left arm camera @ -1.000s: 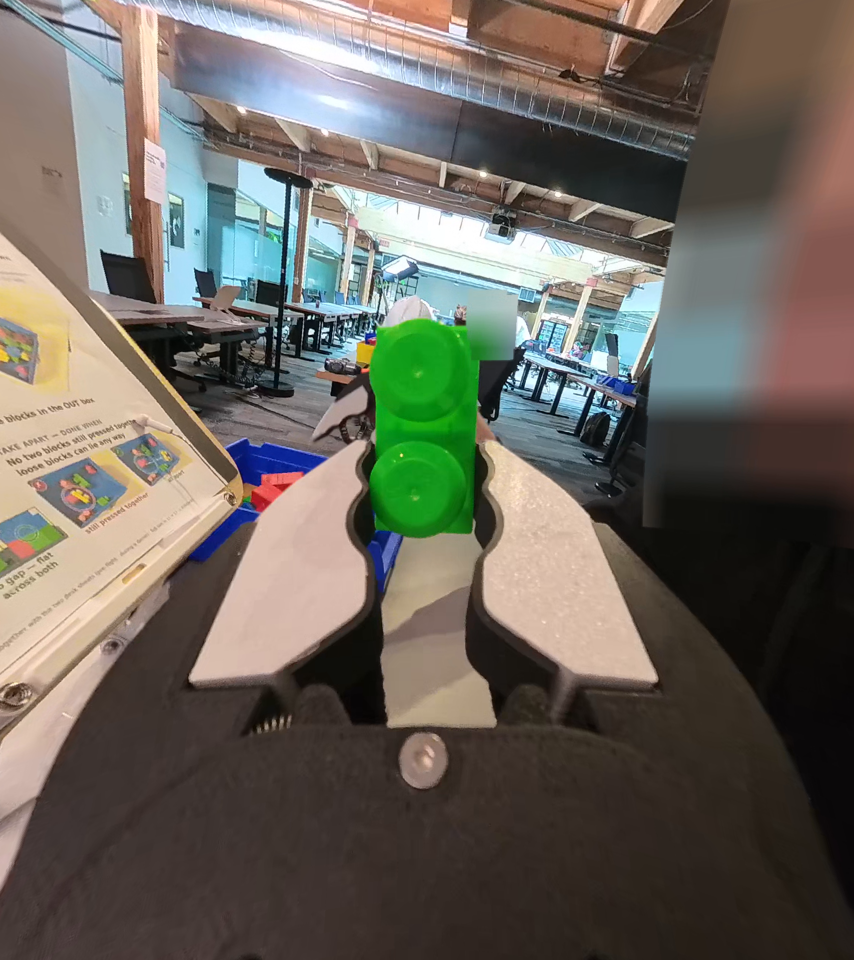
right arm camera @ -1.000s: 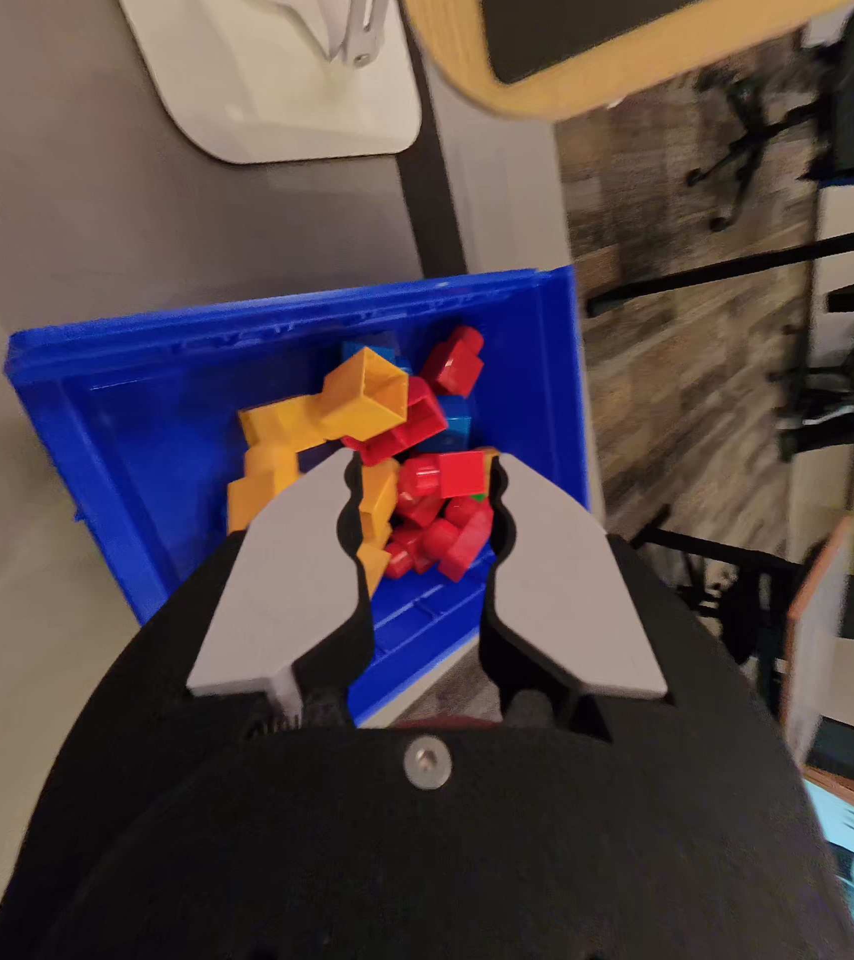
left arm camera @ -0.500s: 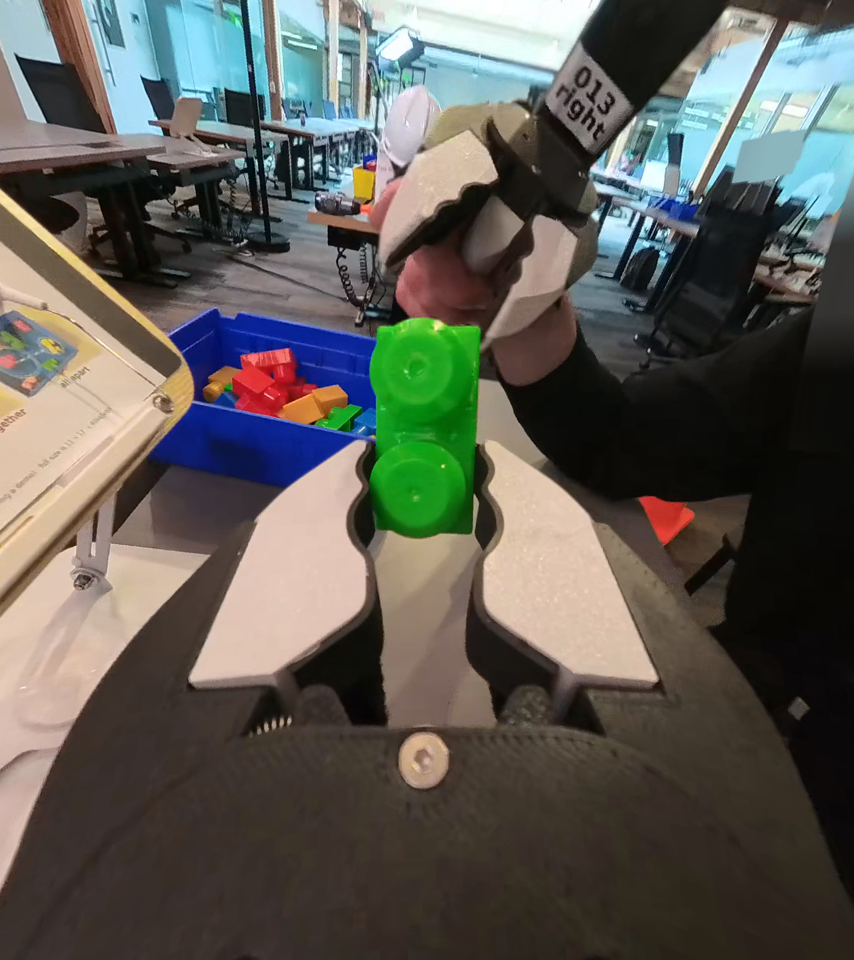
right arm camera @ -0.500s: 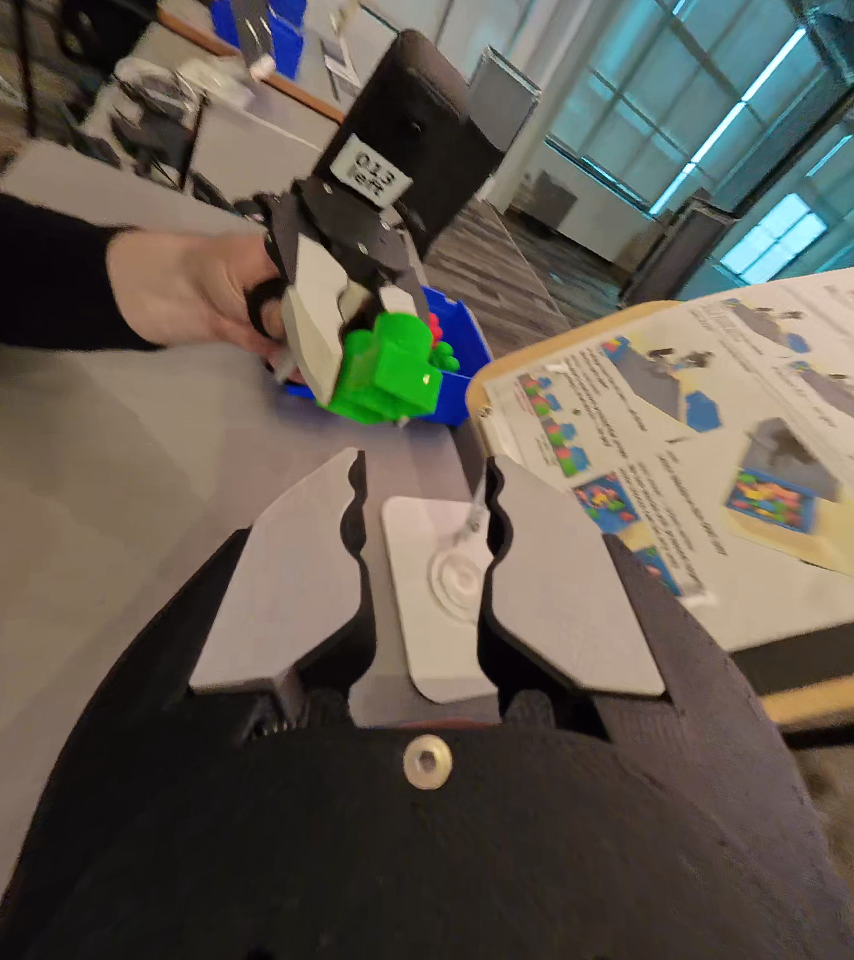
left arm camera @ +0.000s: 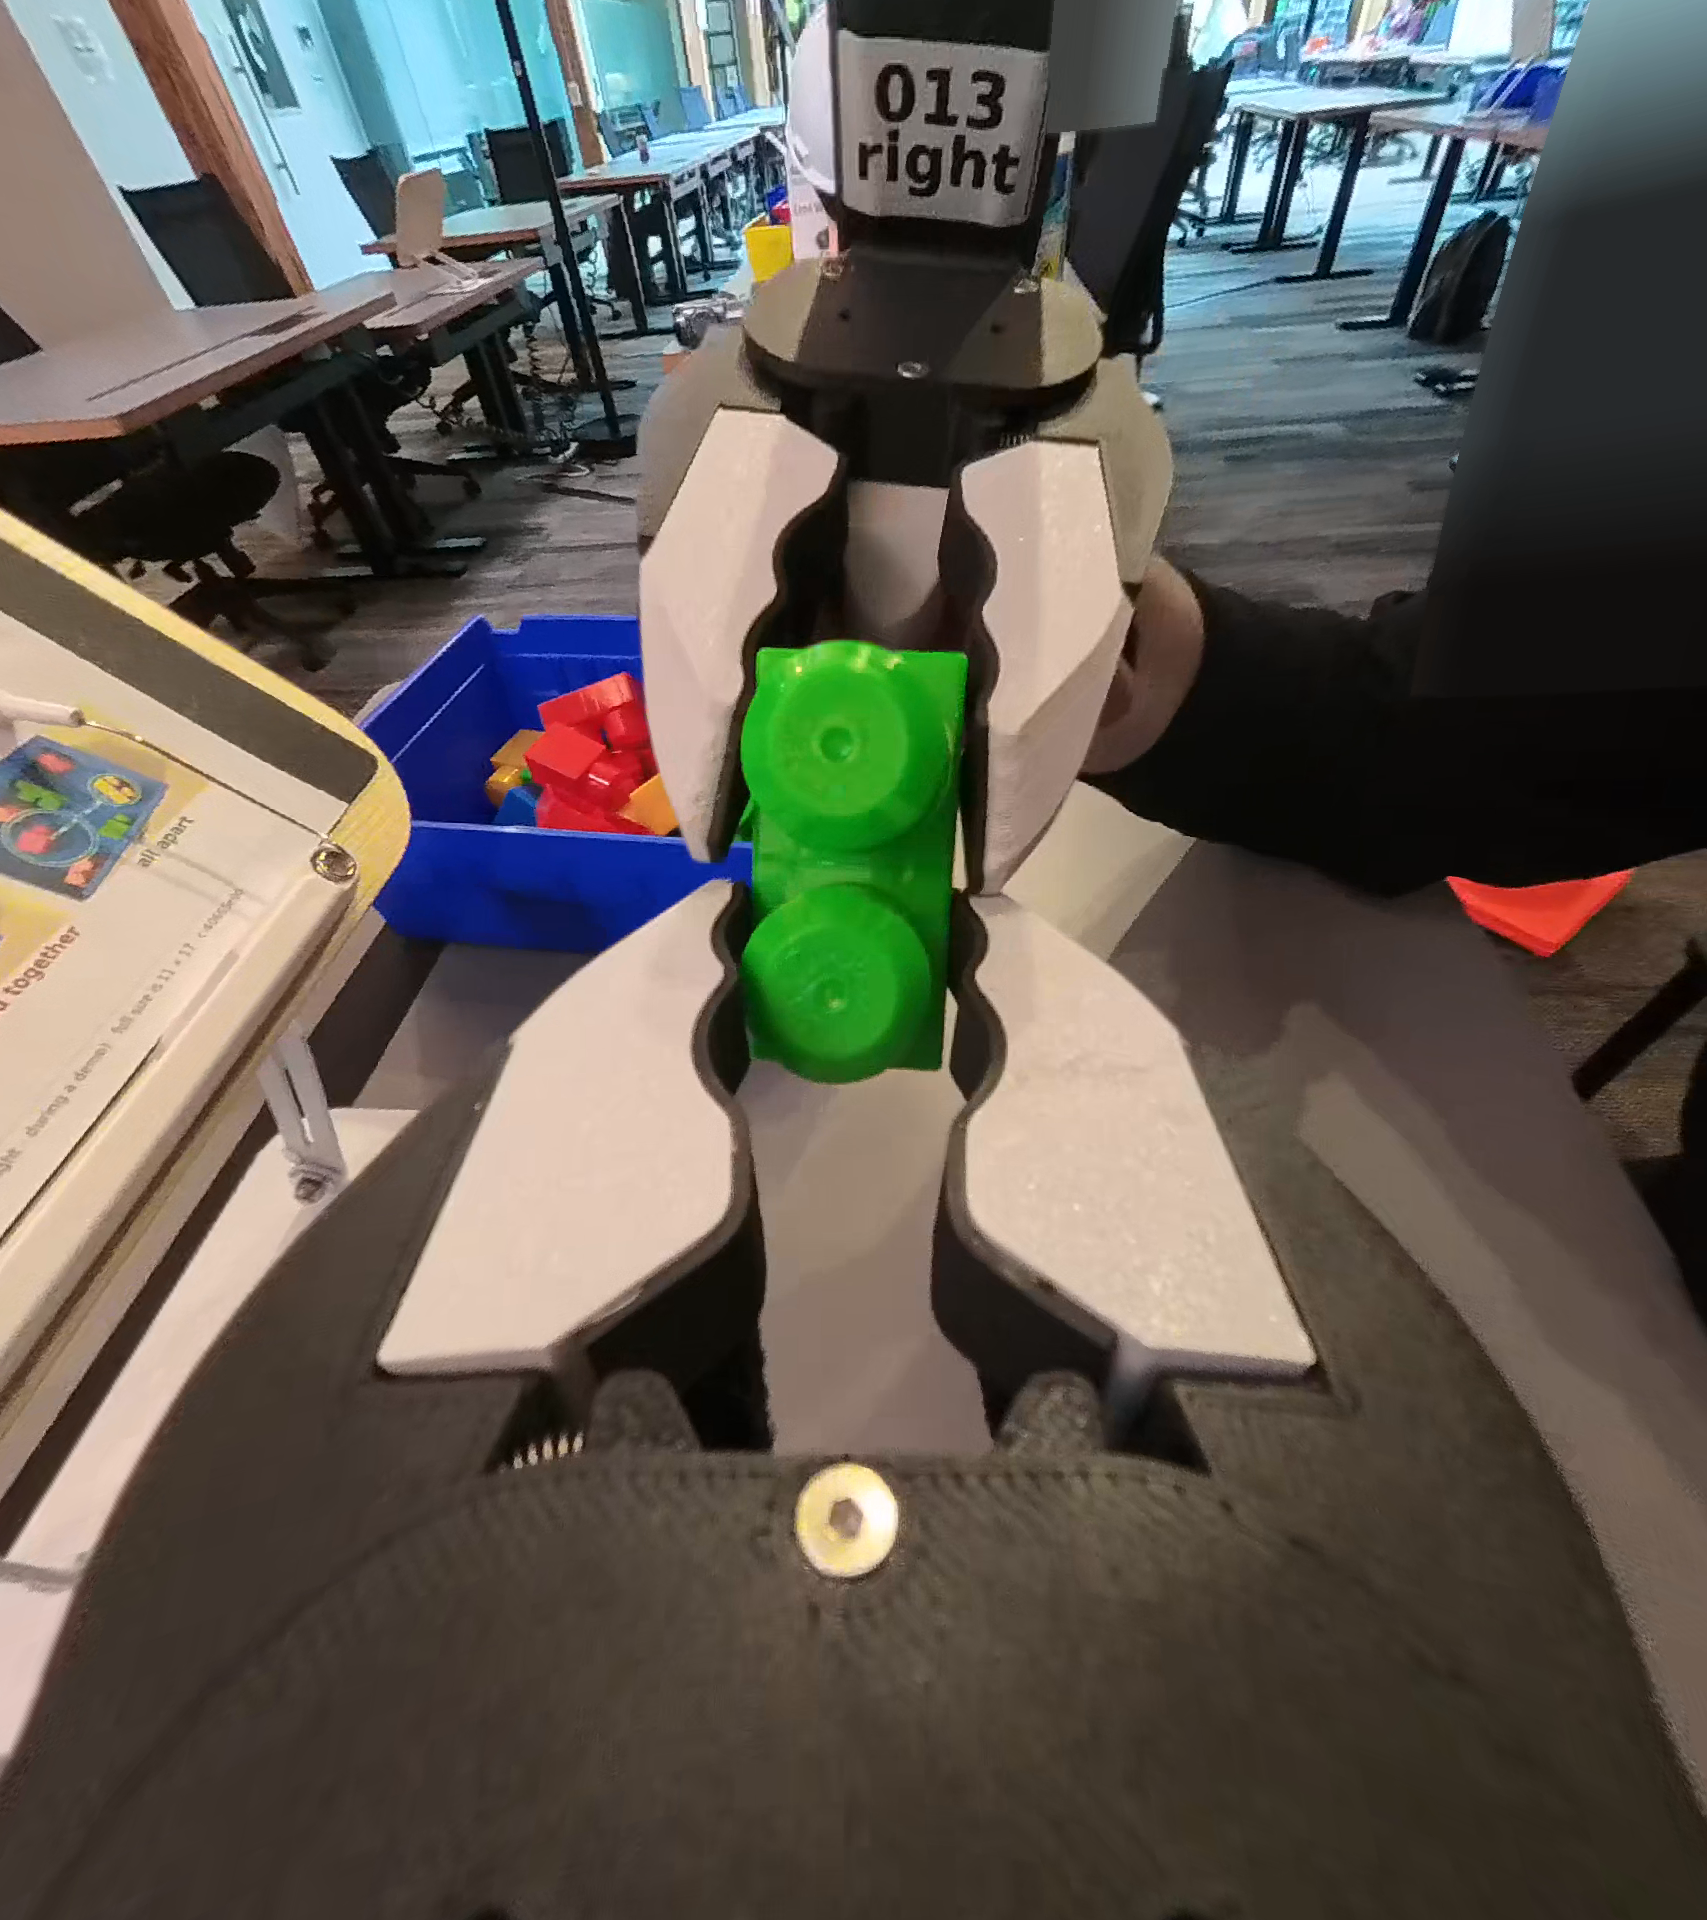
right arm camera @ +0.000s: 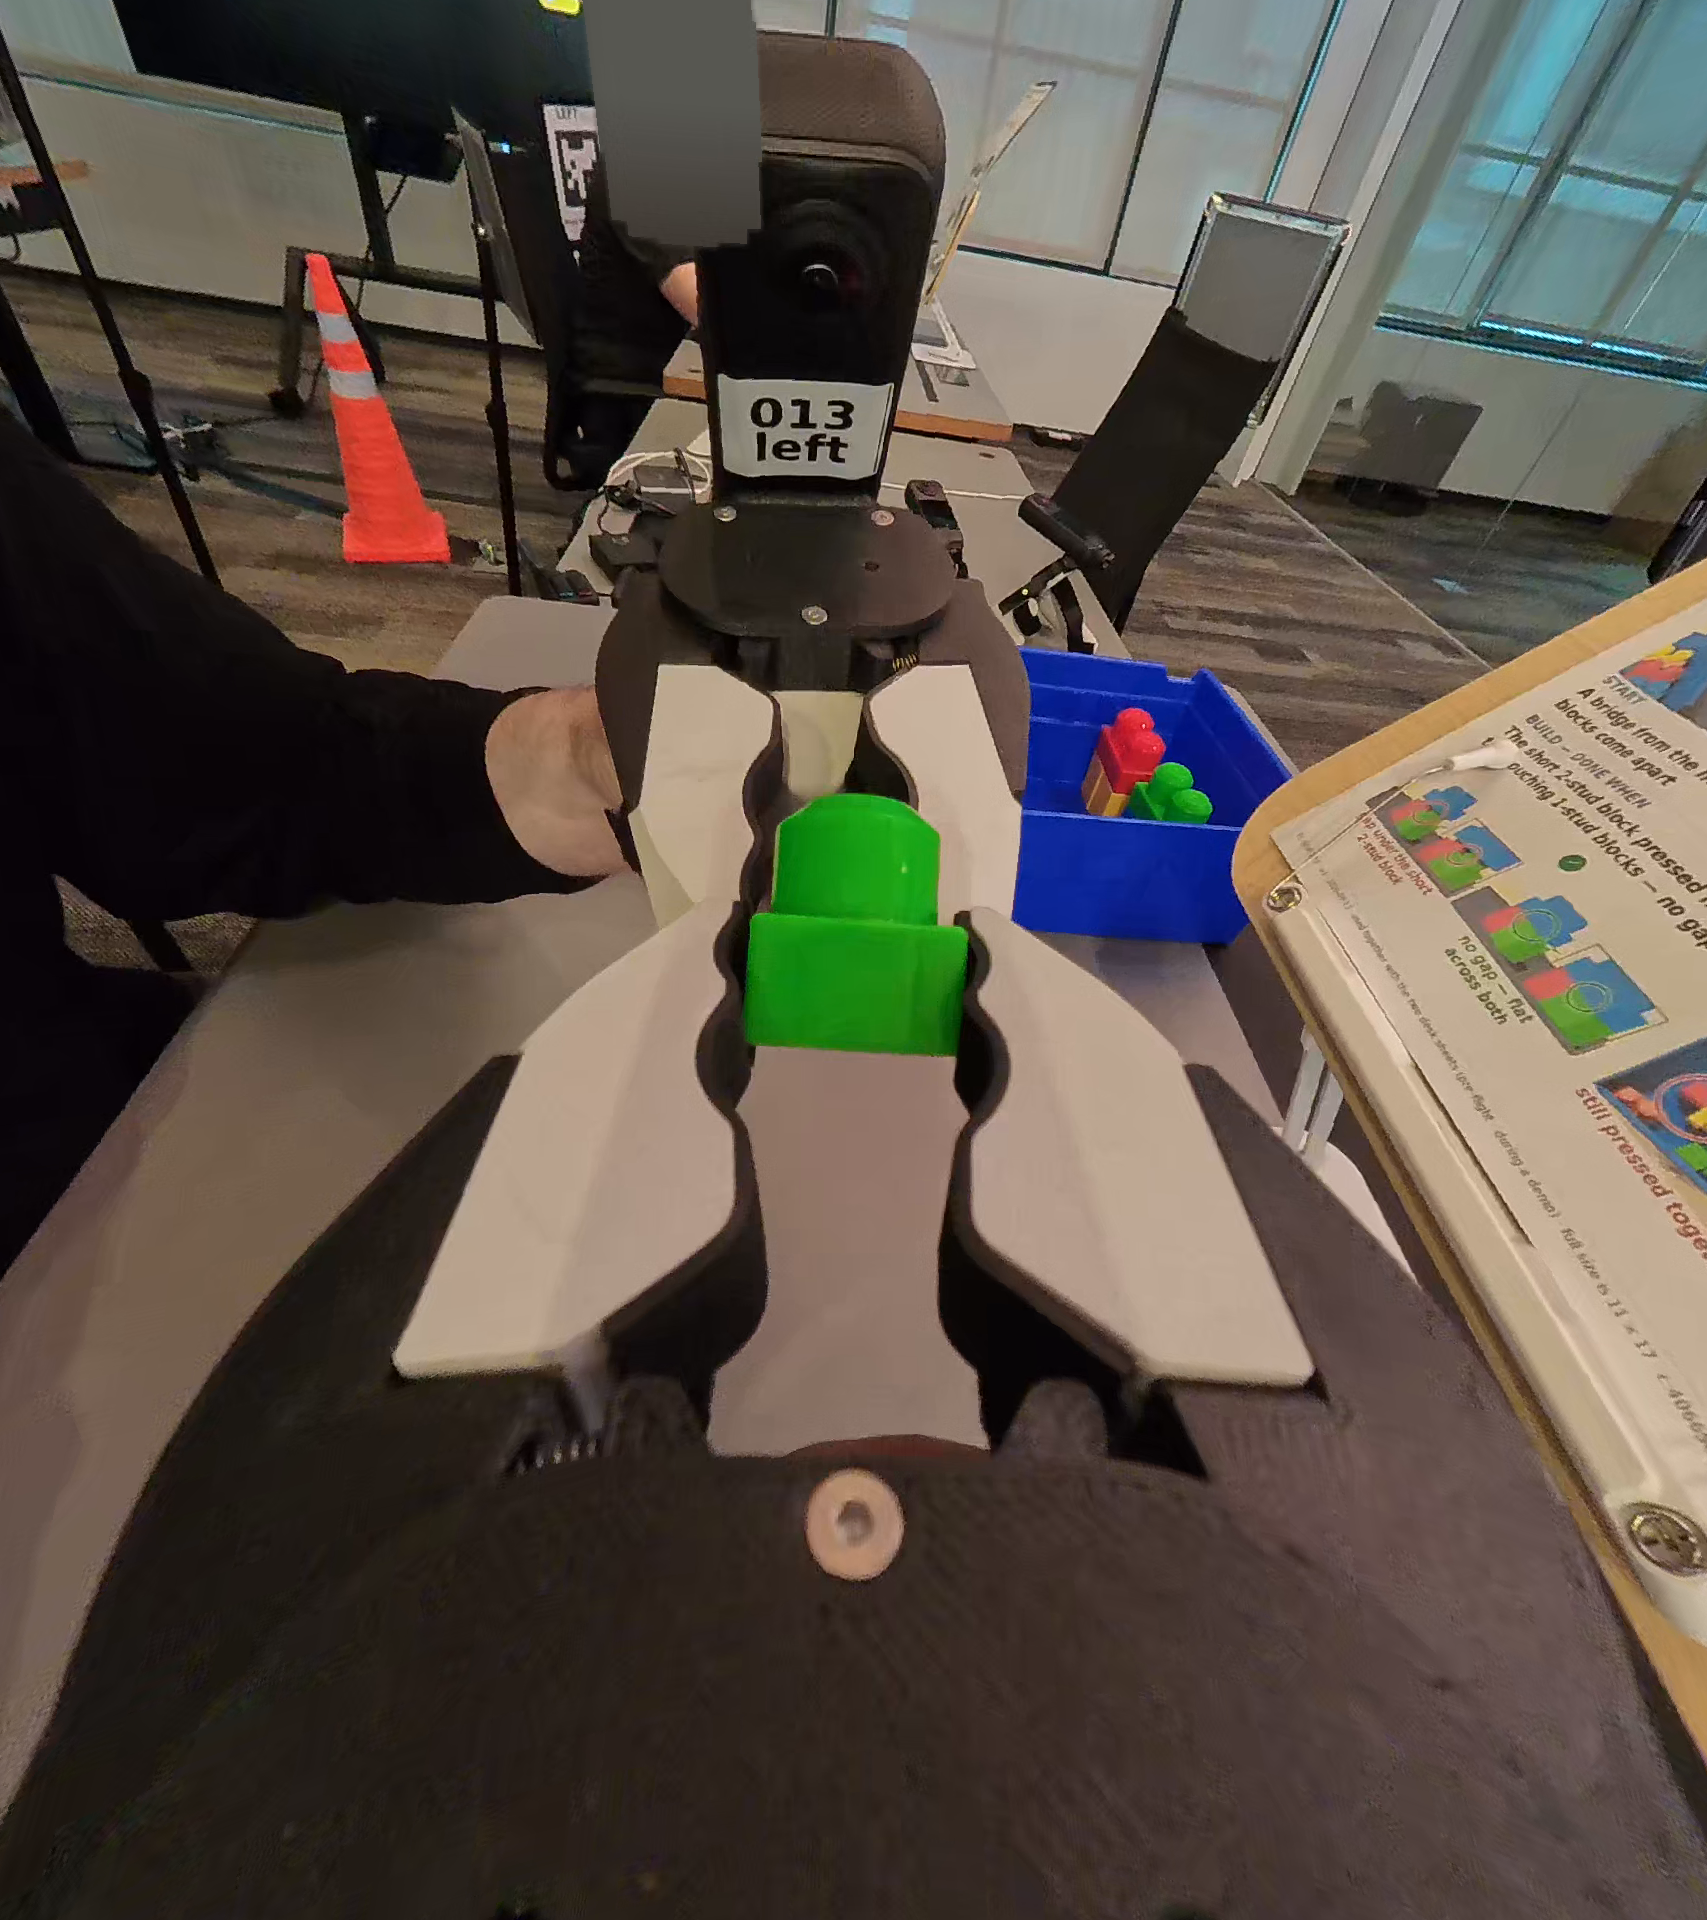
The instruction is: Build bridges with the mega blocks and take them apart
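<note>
Between the two facing tongs we saw the green block (left arm camera: 849, 862), a two-stud piece held above the grey table (right arm camera: 309, 1039). The left gripper (left arm camera: 844, 987) pinched its near end, both pads pressed on the block's sides, while the right gripper (left arm camera: 854, 790) clamped the far end from the opposite direction. Beyond the left tongs' left finger sat a blue bin (left arm camera: 516, 883) of loose blocks.
</note>
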Action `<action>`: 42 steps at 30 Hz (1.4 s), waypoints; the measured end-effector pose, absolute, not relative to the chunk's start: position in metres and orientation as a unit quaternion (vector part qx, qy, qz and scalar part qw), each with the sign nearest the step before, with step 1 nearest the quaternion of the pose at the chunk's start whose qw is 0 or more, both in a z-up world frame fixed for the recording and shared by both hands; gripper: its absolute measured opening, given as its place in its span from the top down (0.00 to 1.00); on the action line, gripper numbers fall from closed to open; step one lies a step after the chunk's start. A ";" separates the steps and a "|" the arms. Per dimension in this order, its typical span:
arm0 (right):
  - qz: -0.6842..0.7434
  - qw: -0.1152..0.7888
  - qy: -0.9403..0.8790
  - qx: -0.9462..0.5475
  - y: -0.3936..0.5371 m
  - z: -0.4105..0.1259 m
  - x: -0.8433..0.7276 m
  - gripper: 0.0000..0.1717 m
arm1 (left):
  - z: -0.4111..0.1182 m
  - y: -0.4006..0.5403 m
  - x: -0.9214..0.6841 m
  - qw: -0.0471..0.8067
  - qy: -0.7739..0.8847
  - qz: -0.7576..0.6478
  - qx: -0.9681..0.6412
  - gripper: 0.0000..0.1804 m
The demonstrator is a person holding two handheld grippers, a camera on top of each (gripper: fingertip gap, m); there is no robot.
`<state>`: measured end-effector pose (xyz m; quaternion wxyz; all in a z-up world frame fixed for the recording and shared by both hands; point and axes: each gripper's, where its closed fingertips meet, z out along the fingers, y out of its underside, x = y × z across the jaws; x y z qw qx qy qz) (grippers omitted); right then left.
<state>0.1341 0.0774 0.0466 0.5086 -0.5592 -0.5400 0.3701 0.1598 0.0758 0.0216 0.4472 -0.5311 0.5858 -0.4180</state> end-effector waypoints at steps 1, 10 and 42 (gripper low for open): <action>0.369 0.511 -0.540 -0.557 0.077 0.048 0.134 0.78 | 0.023 0.075 0.160 0.449 0.585 -0.421 -0.528 0.80; 0.360 0.554 -0.512 -0.549 0.084 0.073 0.156 0.78 | 0.037 0.086 0.147 0.472 0.566 -0.427 -0.524 0.71; -0.059 0.335 -0.336 -0.878 0.224 -0.066 0.425 0.58 | 0.085 0.198 -0.046 0.616 0.403 -0.252 -0.628 0.83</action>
